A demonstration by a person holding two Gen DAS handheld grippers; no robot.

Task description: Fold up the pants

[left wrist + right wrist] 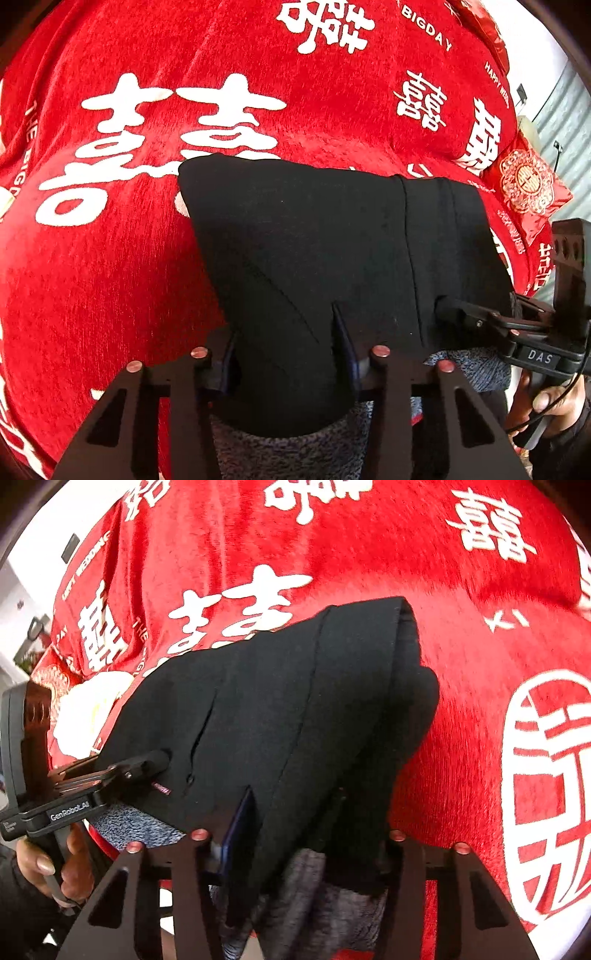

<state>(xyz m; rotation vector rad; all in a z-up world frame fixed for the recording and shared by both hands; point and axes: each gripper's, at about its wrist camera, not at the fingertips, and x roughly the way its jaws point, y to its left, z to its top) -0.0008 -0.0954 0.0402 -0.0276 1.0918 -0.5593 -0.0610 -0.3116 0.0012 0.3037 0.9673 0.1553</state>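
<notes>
Both the left gripper (288, 350) and right gripper (291, 823) pinch the near edge of the black pants (332, 240), already folded compact beyond the fingers, leaving perhaps one final fold.

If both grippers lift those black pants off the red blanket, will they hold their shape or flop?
Probably flop: the black pants are soft cloth, already draping between the left gripper and right gripper. Folded layers may slide apart. The plush red blanket likely resists dragging.

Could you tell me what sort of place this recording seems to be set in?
Probably a home bedroom: a red bedspread with white wedding characters, a matching red cushion at its edge, and black pants laid out on it.
</notes>
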